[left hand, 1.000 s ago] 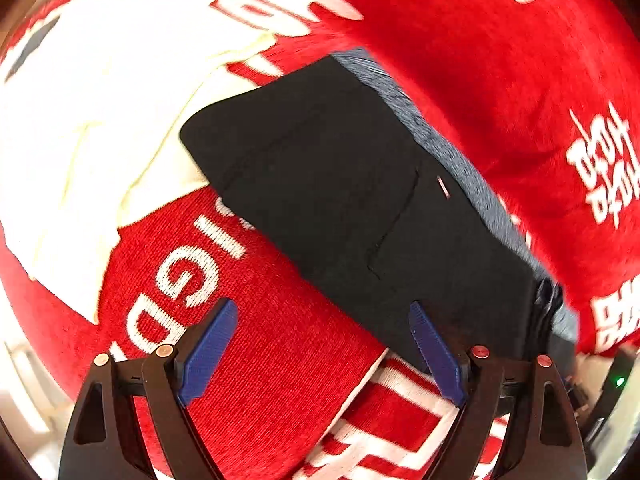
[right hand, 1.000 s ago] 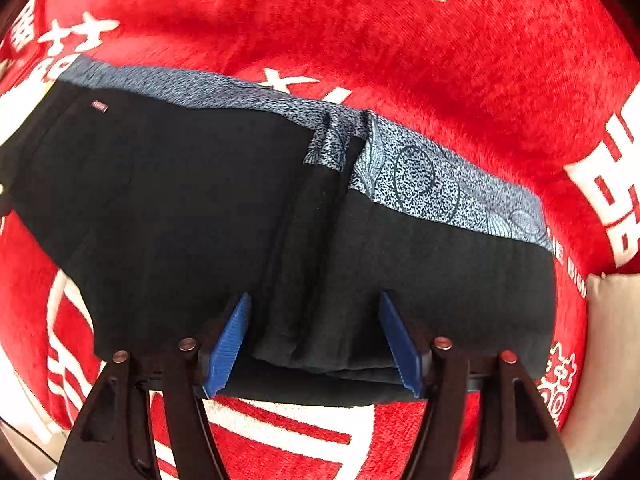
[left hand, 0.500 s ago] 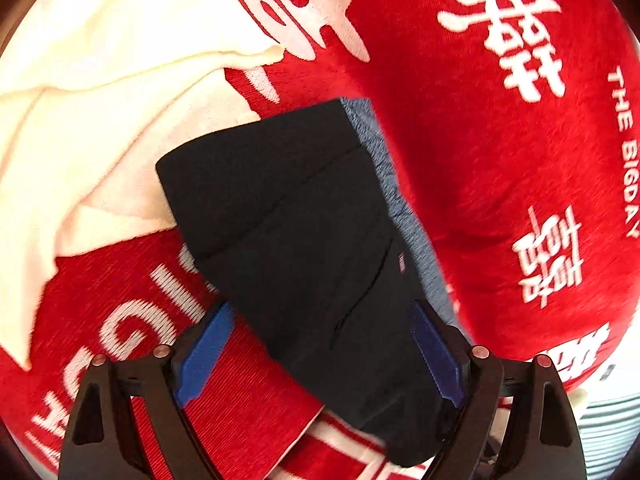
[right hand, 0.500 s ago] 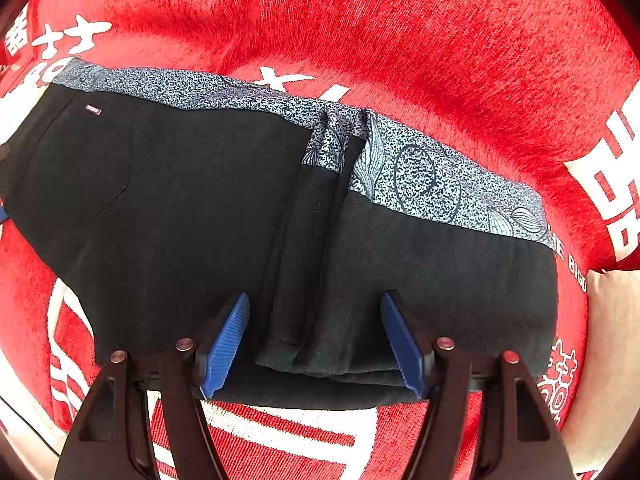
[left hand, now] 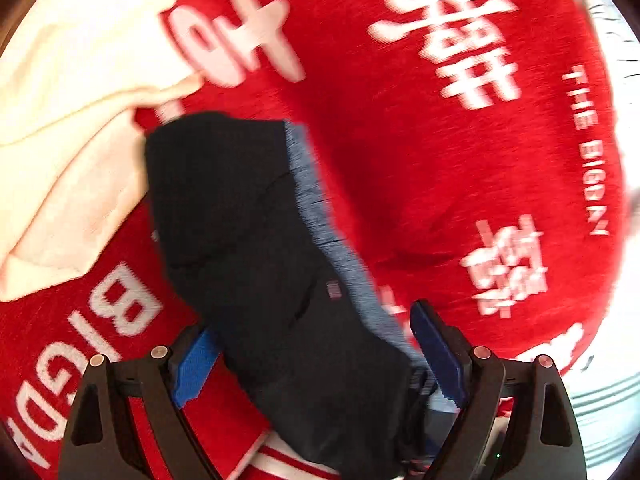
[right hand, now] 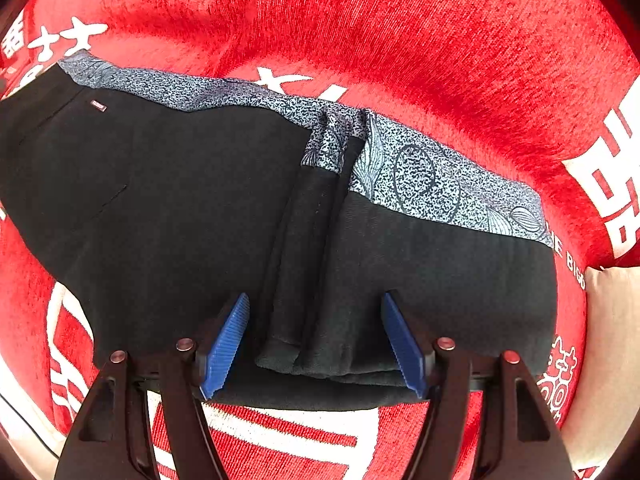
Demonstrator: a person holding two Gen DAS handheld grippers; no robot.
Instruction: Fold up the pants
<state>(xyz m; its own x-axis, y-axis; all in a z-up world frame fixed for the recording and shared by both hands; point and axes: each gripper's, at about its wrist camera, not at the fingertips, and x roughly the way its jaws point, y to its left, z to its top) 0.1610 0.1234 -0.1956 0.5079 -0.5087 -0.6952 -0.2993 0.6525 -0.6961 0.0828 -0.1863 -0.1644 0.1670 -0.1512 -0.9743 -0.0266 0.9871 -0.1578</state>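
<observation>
Black pants [right hand: 192, 208] lie folded across the middle on a red blanket [right hand: 400, 40] with white characters. Patterned blue-white waistband [right hand: 420, 176] runs along the pants' far edge, from 10 o'clock down to 3 o'clock. A raised vertical fold sits at center, ending near the pants' near edge at 6 o'clock. Small tag [right hand: 98, 106] at 10 o'clock. Right gripper [right hand: 316, 344] at 6 o'clock, jaws spread wide, blue pads [right hand: 226, 344] either side of the fold's near end, over the fabric; contact unclear. Cream cloth [right hand: 608, 340] at 4 o'clock, beside the pants.
</observation>
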